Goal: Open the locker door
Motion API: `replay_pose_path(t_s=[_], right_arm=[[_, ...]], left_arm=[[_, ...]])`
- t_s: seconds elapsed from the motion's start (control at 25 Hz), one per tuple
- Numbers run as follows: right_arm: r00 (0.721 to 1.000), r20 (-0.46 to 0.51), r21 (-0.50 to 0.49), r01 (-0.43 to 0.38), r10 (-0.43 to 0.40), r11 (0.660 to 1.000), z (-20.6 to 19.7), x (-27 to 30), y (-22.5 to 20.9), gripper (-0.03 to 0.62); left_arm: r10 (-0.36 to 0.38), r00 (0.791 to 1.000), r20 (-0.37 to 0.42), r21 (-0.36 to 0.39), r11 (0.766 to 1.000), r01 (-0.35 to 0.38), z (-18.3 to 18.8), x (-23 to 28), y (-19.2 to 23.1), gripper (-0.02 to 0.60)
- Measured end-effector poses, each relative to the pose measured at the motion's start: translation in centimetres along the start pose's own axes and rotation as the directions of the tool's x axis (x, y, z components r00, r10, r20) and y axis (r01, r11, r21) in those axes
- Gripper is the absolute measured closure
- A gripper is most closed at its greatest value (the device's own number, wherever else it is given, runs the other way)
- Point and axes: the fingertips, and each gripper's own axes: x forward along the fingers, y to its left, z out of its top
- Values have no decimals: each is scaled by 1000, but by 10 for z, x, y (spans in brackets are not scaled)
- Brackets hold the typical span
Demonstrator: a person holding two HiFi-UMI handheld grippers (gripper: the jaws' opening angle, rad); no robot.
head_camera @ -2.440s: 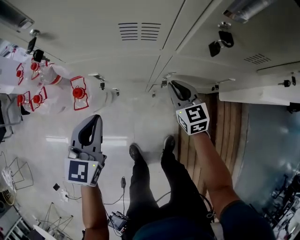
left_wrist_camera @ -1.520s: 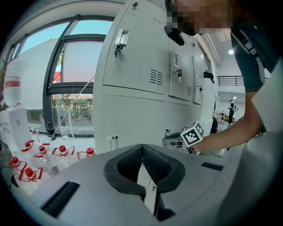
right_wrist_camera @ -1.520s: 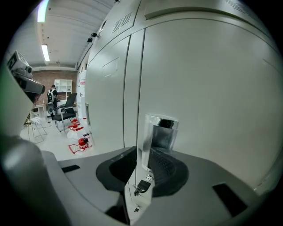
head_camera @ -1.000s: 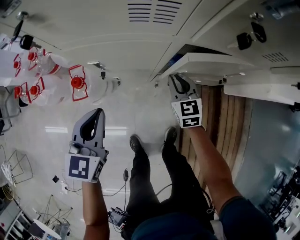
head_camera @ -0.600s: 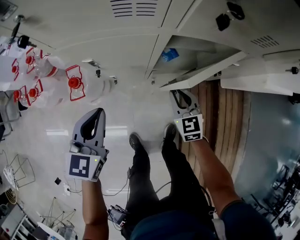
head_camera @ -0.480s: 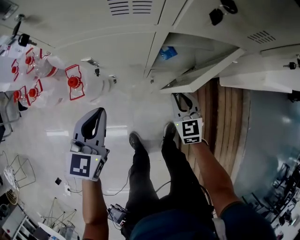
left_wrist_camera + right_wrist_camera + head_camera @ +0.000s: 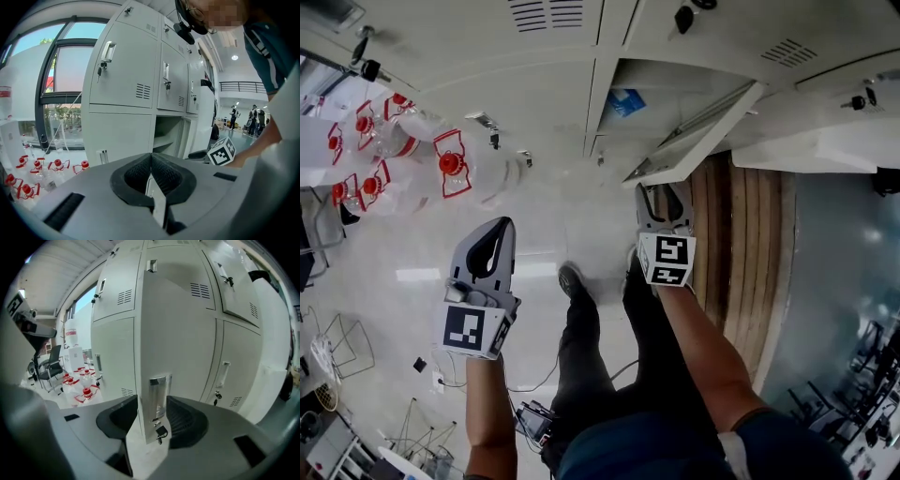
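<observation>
Locker door (image 7: 698, 131) open, its edge seen between the opening jaws of the right gripper (image 7: 661, 195), left gripper (image 7: 490, 246) squeezed shut on nothing, well left of the door.

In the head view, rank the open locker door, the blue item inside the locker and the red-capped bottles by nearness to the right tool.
1. Locker door: its edge sits between the opening jaws of the right tool.
2. Blue item: inside the locker, ahead-left.
3. Red-capped bottles: far left, on the floor.
</observation>
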Motion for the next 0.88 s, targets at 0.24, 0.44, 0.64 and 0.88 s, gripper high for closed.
replay_pose_path(t_s=[0.24,0.44,0.64,0.88], right_arm=[[999,-46,-18,7,-8,1000,-5,-20,-11,430],[991,-130,-18,16,-18,1000,-19,-42,-31,471],[978,-203,-18,42,-45,999,-26,-61,-48,473],[961,-262,-12,87,-87,996,-39,-78,-62,474]], left_arm=[[-3,1000,-18,14,1000,3,5,-13,-9,565],[3,1000,-13,18,1000,-3,27,-22,-9,565],[-13,1000,-15,49,999,13,40,-36,-13,565],[-16,1000,-24,76,997,18,41,-52,-14,565]])
